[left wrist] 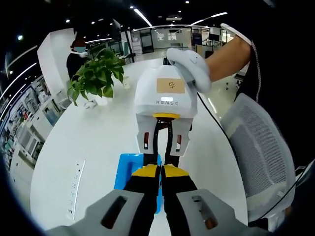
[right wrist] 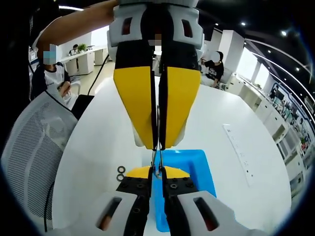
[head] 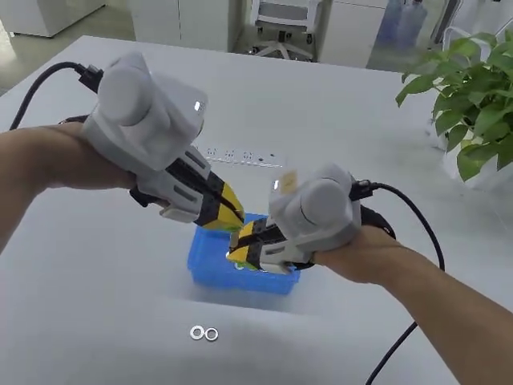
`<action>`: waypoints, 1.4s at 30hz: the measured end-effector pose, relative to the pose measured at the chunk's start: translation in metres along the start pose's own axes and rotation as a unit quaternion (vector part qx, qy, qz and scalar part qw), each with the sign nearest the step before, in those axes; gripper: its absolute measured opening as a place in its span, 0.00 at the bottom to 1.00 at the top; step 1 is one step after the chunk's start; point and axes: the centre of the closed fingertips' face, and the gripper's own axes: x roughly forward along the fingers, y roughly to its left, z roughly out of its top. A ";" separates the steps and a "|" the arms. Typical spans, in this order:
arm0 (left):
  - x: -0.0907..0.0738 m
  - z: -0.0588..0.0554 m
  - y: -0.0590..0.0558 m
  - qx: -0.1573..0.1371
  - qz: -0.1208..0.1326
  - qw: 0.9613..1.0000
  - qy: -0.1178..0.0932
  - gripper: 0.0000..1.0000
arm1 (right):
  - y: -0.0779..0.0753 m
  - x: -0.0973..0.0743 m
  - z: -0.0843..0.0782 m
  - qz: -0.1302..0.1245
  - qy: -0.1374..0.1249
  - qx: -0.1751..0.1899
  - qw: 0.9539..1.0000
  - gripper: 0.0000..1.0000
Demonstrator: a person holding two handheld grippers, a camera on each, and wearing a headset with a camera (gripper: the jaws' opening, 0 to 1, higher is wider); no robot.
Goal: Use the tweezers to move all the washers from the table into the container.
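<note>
Where the two tools meet at the centre of the head view, the left gripper (head: 232, 218) reaches down from the upper left and the right gripper (head: 236, 245) comes in from the right. Their yellow tips sit almost touching over the blue container (head: 204, 265).

In the right gripper view, the left gripper (right wrist: 157, 146) hangs from the top of the frame. Its jaws are pressed nearly together on the thin metal tweezers (right wrist: 157, 160), which run down to the right gripper (right wrist: 156, 172) at the bottom. The right gripper's jaws stand narrow about the lower end of the tweezers, but I cannot tell whether they clamp it.

In the left gripper view, the left gripper (left wrist: 160, 169) has its tips together at bottom centre, and the right gripper (left wrist: 161, 160) faces it from above.

Two washers (head: 203, 333) lie side by side, touching, on the white table (head: 96, 305) at the lower centre of the head view, apart from the container. In the right gripper view the same washers (right wrist: 120, 173) are left of centre, just beside the container (right wrist: 194, 167).

A white power strip (head: 240, 156) lies above the grippers in the head view. A potted plant (head: 473, 88) stands at the right edge.
</note>
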 end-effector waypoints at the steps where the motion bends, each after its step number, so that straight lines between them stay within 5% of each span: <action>1: 0.000 0.000 0.001 0.000 0.000 1.000 0.000 0.05 | -0.003 0.000 -0.001 -0.001 -0.001 0.001 1.000 0.09; 16: 0.018 -0.018 0.026 0.005 0.004 1.000 0.006 0.05 | -0.025 0.017 -0.021 -0.002 0.003 0.014 1.000 0.09; 42: 0.046 -0.065 0.042 -0.026 0.000 1.000 0.017 0.05 | -0.032 0.059 -0.055 0.038 0.023 0.030 0.999 0.10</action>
